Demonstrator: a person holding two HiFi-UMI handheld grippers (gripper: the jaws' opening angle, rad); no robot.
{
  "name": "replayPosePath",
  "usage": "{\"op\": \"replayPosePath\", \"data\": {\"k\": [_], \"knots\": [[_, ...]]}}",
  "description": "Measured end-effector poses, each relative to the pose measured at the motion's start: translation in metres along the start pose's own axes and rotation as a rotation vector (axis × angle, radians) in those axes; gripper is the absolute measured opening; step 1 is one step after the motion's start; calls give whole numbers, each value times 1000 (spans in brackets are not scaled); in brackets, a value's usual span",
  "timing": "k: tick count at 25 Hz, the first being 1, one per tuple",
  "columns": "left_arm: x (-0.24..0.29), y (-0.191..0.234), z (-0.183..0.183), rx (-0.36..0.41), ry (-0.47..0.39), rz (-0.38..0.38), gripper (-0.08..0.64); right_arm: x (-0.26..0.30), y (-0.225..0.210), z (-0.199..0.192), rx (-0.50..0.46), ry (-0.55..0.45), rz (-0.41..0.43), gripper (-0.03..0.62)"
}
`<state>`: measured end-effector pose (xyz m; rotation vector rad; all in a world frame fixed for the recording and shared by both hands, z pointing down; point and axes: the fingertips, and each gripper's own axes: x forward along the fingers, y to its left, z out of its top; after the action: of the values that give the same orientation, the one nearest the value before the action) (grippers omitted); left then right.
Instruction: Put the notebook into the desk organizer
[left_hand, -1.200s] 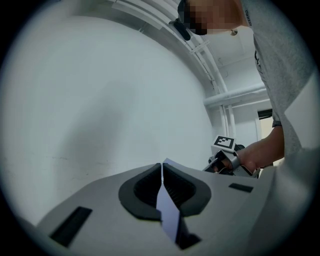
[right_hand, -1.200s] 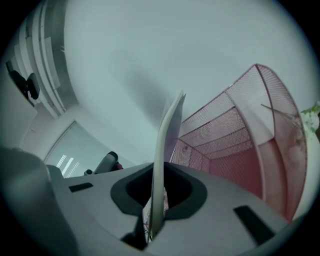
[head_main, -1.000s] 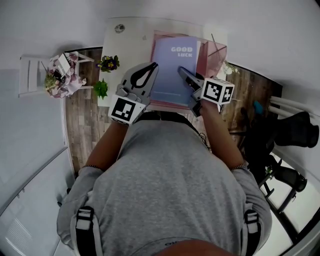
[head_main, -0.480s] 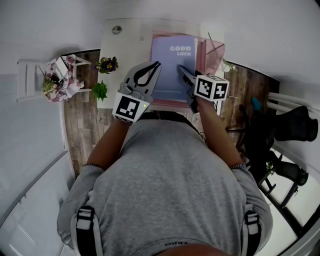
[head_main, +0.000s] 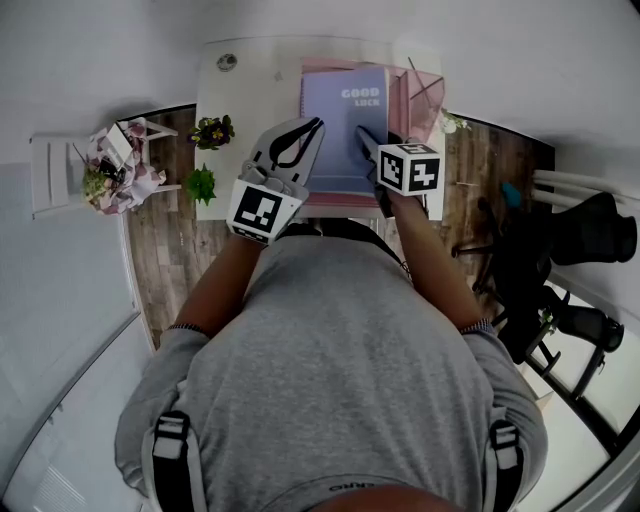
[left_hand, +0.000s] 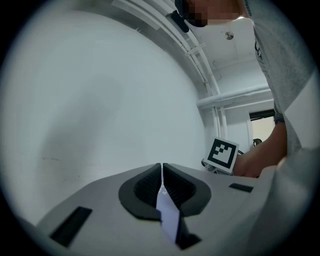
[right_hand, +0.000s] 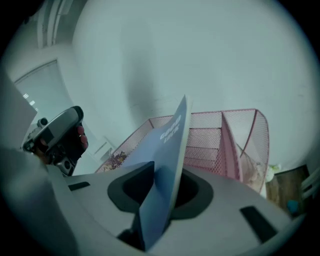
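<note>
The lavender notebook (head_main: 340, 130), with "GOOD LUCK" on its cover, stands inside the pink mesh desk organizer (head_main: 425, 95) on the white table (head_main: 240, 90). My left gripper (head_main: 312, 125) is at the notebook's left edge. In the left gripper view its jaws (left_hand: 162, 175) are shut on a thin pale edge of the notebook (left_hand: 167, 215). My right gripper (head_main: 362, 135) is at the notebook's right side and its jaws are opening. In the right gripper view the notebook (right_hand: 170, 150) leans between those jaws (right_hand: 162, 187), with the organizer (right_hand: 215, 135) just beyond.
Two small potted plants (head_main: 215, 128) (head_main: 202, 180) stand at the table's left edge. A white stool with flowers (head_main: 115, 155) is farther left. A black office chair (head_main: 590, 250) is at the right. The wall rises right behind the organizer.
Both grippers and the notebook have edged away from me toward the wall. The right gripper's marker cube now sits closer to the organizer.
</note>
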<state>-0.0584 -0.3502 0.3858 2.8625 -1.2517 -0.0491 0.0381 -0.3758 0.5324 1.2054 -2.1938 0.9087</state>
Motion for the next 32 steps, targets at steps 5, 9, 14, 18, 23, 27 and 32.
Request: {"op": "replayPosePath", "data": {"k": [5, 9, 14, 18, 23, 27, 32], "knots": [[-3, -3, -1, -5, 2, -12, 29, 2, 0, -4, -93, -4, -78, 110], [-3, -5, 0, -3, -1, -21, 29, -1, -5, 2, -120, -26, -154, 149], [-3, -5, 2, 2, -10, -22, 29, 3, -7, 0, -161, -37, -189, 244], [-3, -5, 0, -1, 5, -23, 29, 1, -3, 3, -190, -49, -210, 256], [-1, -3, 2, 0, 1, -24, 29, -1, 0, 7, -209, -57, -229, 290], [1, -2, 1, 1, 0, -25, 29, -3, 0, 9, -204, -63, -235, 327], [3, -2, -2, -1, 11, -28, 29, -7, -2, 13, -209, -77, -252, 333]]}}
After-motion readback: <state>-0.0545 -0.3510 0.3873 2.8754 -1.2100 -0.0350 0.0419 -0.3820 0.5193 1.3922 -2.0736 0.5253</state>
